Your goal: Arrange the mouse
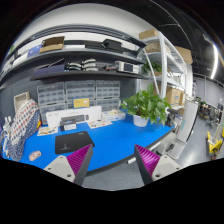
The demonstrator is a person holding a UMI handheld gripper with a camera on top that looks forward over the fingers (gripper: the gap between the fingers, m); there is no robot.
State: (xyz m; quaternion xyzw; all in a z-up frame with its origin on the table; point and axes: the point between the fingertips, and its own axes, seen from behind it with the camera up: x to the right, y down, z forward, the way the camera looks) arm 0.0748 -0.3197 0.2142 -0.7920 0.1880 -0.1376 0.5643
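Observation:
My gripper (pixel 112 155) is open and empty, held above the near edge of a blue table (pixel 115 138). Its magenta pads (pixel 80 160) stand wide apart, with only the table top and the grey floor between them. A dark square mouse mat (pixel 72 142) lies on the table just beyond the left finger. A small rounded object (pixel 35 156) that may be the mouse lies further left on the table; I cannot tell for sure. A white keyboard-like item (pixel 76 123) lies at the back of the table.
A potted green plant (pixel 150 105) stands at the table's back right. Drawer cabinets (pixel 65 97) and shelves with boxes (pixel 90 62) line the wall behind. A patterned object (pixel 22 128) stands at the table's left end. Chairs and equipment stand at the right.

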